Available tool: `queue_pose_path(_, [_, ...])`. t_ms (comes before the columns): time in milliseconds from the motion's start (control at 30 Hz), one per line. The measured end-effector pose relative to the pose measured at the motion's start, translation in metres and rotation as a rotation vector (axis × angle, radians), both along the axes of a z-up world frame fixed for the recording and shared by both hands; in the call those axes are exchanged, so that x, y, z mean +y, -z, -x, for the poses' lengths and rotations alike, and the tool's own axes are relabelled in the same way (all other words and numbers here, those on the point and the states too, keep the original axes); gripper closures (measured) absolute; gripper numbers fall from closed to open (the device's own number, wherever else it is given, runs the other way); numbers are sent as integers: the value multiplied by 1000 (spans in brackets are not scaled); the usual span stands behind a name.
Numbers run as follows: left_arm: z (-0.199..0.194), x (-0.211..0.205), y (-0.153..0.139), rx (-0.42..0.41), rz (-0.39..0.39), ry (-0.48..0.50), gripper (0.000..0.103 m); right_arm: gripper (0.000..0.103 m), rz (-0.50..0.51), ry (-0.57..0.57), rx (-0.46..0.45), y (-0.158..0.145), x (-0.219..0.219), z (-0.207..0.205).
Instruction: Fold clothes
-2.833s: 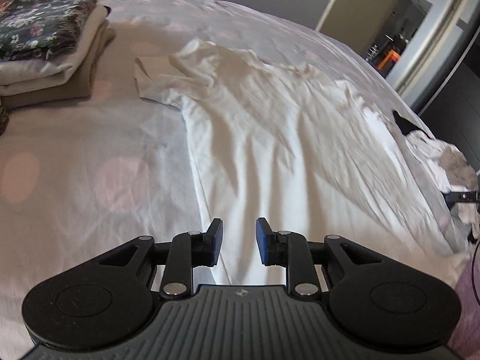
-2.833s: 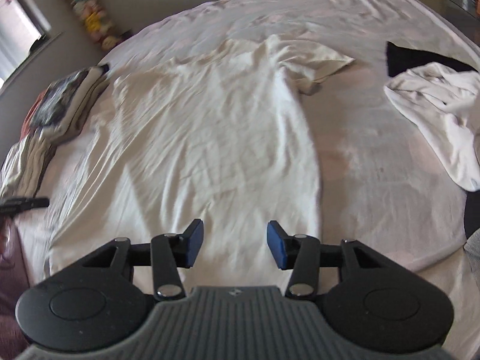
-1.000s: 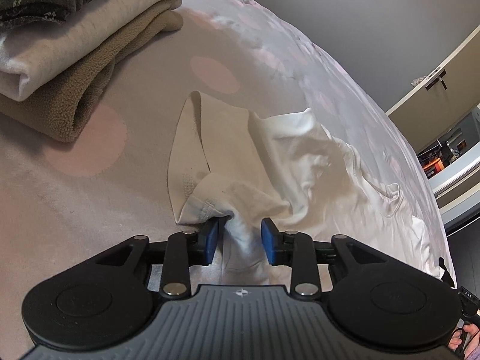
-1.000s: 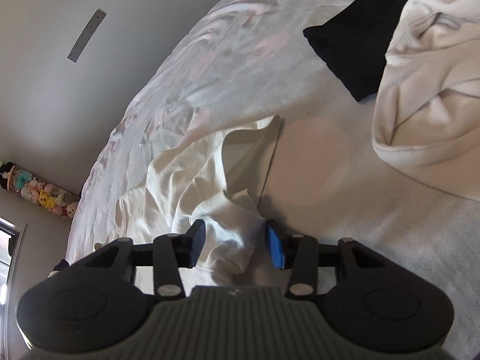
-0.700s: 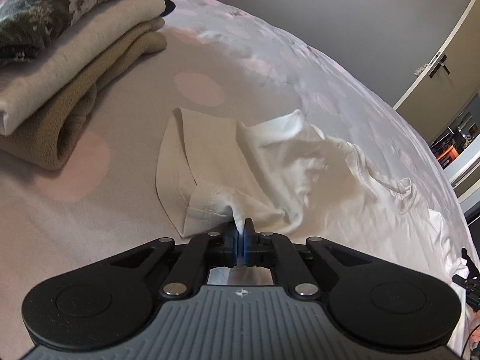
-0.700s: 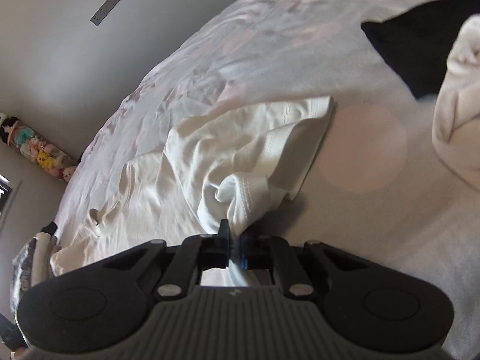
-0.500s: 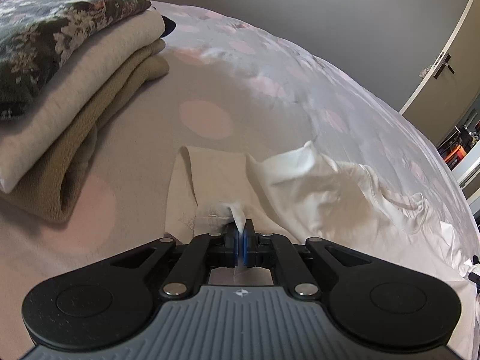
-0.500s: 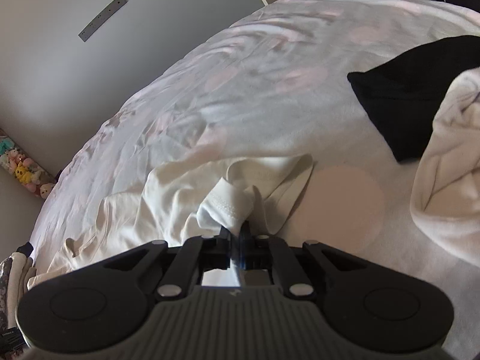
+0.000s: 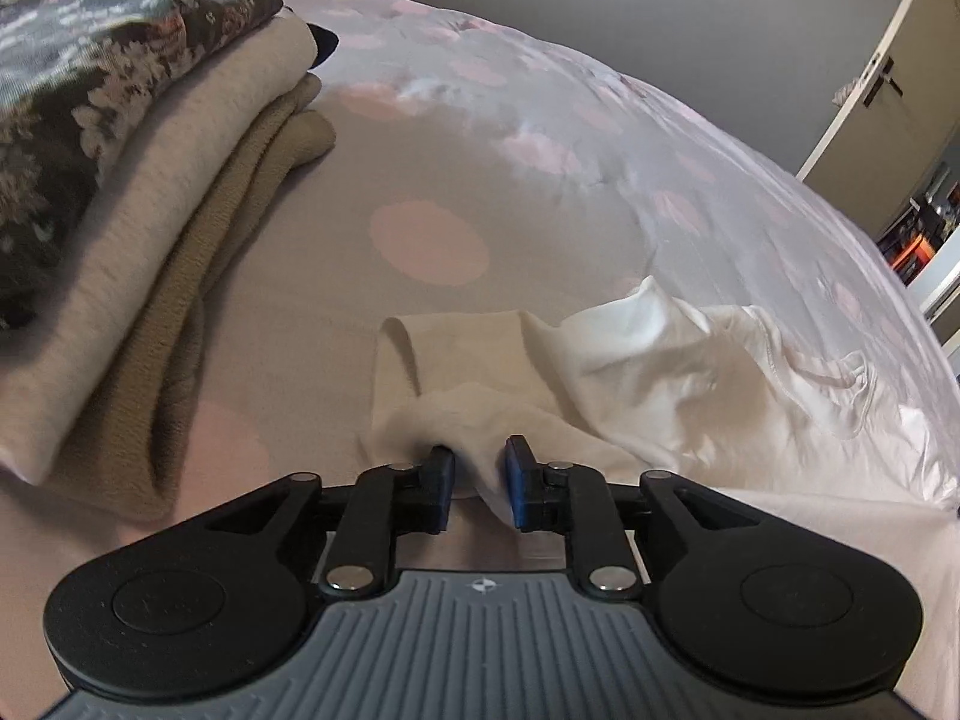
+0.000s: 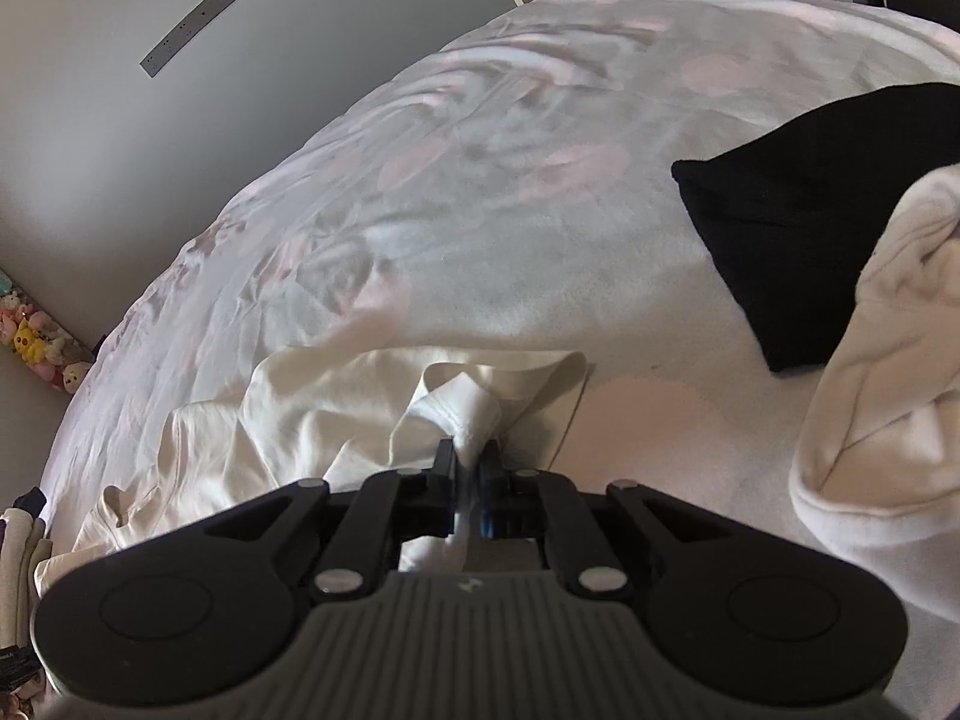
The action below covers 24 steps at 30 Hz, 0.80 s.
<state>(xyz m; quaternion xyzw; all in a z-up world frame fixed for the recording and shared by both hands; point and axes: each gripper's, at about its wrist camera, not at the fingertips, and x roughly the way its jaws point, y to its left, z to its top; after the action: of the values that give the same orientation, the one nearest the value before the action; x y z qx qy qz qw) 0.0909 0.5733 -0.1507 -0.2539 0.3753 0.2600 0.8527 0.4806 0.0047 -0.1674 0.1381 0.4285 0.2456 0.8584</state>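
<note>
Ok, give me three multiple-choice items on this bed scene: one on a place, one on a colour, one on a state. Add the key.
1. The black garment lies:
A) on a chair
B) on the bed beside the cream garment
C) on the floor

2. The top piece of the folded stack is:
A) dark floral
B) plain red
C) blue striped

3. The white T-shirt is:
A) spread flat
B) folded square
C) bunched and rumpled

Key: B, the right wrist view shows the two side by side on the bedspread; A, pale flowers show on dark cloth; C, its sleeve and shoulder are heaped in creases.
</note>
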Motion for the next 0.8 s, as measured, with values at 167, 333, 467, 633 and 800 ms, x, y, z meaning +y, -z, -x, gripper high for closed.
queue_pose_path(167, [1, -3, -32, 30, -158, 89, 57, 69, 54, -22, -59, -28, -11, -6])
queue_pose_path(333, [-45, -13, -50, 5, -202, 187, 50, 67, 103, -113, -134, -54, 23, -15])
queue_pose_path(467, [-93, -19, -48, 3, -189, 228, 48, 57, 141, -190, -169, -58, 66, -25])
queue_pose_path(633, [-141, -19, -22, 33, -147, 287, 48, 55, 178, -269, -170, -44, 117, -42])
queue_pose_path(800, [-154, -17, 8, 83, -121, 352, 48, 45, 209, -348, -153, -20, 156, -54])
